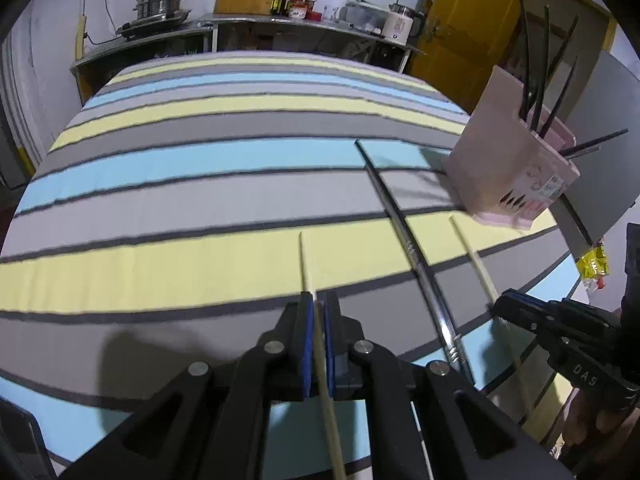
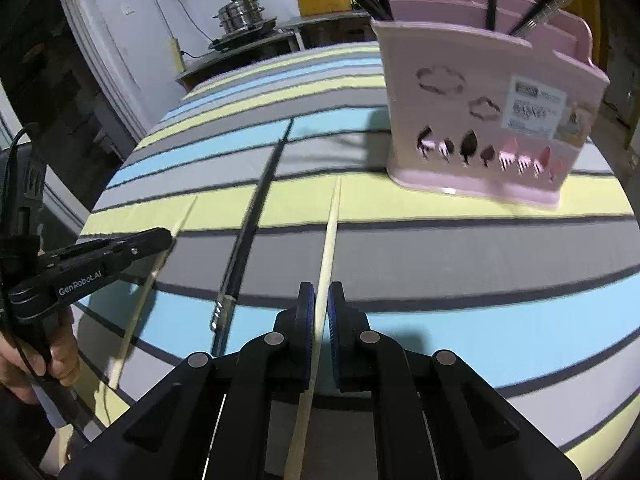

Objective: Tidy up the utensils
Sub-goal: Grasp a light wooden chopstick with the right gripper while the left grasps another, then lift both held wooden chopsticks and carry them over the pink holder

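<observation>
Gripping slim wooden chopstick [image 2: 326, 248], right tool [image 2: 319, 320]

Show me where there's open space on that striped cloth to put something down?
The far stripes beyond the metal chopstick tip and left of the pink utensil holder are bare. Near both grippers it's crowded: left gripper and right gripper each clamp a wooden chopstick.

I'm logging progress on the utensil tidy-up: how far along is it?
Done: several dark utensils stand in the pink holder. In hand: each gripper, left and right, grips a wooden chopstick. Left: the metal utensil on the cloth.
</observation>
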`<control>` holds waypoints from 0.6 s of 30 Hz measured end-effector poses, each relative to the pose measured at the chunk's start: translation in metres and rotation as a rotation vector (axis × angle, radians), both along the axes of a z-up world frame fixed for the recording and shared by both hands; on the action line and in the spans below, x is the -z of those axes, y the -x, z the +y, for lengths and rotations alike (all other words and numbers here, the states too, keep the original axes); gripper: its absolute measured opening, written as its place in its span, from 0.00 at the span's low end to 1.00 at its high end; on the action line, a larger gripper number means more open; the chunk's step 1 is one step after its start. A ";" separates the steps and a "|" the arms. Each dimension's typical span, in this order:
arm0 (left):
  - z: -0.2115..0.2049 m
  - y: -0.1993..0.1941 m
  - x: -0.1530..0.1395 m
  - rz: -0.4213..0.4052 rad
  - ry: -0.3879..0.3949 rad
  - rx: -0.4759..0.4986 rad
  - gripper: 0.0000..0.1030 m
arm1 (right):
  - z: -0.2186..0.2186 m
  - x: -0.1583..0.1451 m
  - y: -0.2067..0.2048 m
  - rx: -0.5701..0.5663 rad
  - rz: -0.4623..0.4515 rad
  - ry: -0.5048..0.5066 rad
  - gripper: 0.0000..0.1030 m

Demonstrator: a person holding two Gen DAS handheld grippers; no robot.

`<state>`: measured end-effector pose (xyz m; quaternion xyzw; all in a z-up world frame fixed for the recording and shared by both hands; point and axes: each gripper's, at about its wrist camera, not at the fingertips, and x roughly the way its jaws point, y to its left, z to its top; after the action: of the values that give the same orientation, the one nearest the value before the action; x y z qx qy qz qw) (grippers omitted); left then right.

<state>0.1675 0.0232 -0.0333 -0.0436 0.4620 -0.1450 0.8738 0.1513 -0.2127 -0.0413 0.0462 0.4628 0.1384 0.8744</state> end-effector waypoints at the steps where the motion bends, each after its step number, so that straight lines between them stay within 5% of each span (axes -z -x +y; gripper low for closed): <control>1: 0.000 -0.002 -0.002 -0.004 0.006 -0.001 0.06 | 0.001 -0.002 -0.003 -0.001 -0.007 0.003 0.11; 18: -0.003 -0.030 0.005 0.030 0.002 -0.010 0.07 | 0.014 0.006 -0.054 0.010 -0.004 0.050 0.13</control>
<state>0.1977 0.0204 -0.0387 -0.0490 0.4748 -0.1406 0.8674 0.2056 -0.1989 -0.0473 0.0263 0.4642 0.1223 0.8769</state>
